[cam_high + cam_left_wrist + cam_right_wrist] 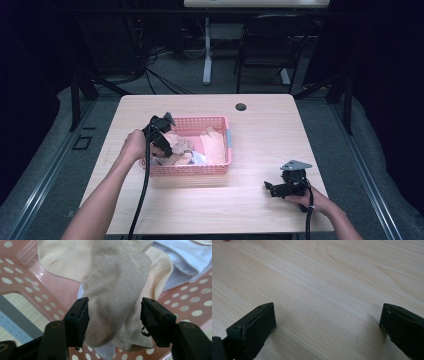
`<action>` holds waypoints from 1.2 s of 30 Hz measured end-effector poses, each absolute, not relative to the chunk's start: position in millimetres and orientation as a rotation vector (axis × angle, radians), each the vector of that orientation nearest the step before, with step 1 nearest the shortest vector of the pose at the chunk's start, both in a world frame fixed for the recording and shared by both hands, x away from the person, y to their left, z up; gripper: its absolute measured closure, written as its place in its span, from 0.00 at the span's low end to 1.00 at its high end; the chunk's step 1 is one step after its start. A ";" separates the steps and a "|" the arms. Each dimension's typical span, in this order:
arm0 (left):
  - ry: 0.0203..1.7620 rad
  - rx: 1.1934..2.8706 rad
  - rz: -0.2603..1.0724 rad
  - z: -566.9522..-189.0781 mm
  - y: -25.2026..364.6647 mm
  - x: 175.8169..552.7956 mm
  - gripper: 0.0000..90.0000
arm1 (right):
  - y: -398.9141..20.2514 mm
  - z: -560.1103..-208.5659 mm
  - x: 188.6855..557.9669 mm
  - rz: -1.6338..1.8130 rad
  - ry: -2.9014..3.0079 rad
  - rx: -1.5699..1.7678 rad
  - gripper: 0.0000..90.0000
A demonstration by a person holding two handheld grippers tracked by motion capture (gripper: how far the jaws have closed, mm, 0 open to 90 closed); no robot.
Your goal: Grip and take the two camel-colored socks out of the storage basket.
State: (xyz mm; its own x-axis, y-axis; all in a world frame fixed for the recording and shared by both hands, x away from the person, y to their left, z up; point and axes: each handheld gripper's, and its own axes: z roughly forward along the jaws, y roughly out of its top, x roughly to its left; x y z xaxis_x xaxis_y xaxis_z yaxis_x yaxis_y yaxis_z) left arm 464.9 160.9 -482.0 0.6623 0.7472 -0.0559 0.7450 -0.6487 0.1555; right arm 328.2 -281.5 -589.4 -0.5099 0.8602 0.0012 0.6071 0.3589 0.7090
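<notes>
1. We are looking at a beige ribbed sock (pixel 117 295), crumpled among pale clothes in the pink basket (pixel 220 169).
2. Our left gripper (pixel 113 315) is straddling it, the left pad touching, the right pad apart.
3. Our right gripper (pixel 327 322) is resting wide open on the worktop (pixel 260 125).

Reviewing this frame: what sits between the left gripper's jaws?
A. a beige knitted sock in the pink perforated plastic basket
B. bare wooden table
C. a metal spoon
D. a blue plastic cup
A: in the left gripper view the left gripper has its jaws on either side of the beige knitted sock, which lies in the pink perforated plastic basket.
</notes>
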 end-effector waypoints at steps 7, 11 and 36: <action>1.285 2.712 0.019 -487.0 166.0 468.2 0.73 | -281.6 -589.4 328.3 0.937 2.255 1.284 0.00; 1.289 2.701 0.070 -487.0 166.9 469.2 0.87 | -281.6 -589.4 328.2 0.936 2.256 1.285 0.00; 1.217 2.651 0.202 -430.4 167.3 467.4 0.93 | -281.5 -589.5 328.2 0.944 2.256 1.285 0.00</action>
State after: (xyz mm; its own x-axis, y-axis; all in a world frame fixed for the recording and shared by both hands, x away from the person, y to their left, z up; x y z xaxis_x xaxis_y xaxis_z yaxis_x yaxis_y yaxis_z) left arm 467.4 167.3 -430.4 0.6481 0.7608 0.0337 0.7310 -0.6338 0.2529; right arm 328.2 -281.5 -589.5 -0.5119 0.8591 0.0044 0.6061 0.3575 0.7106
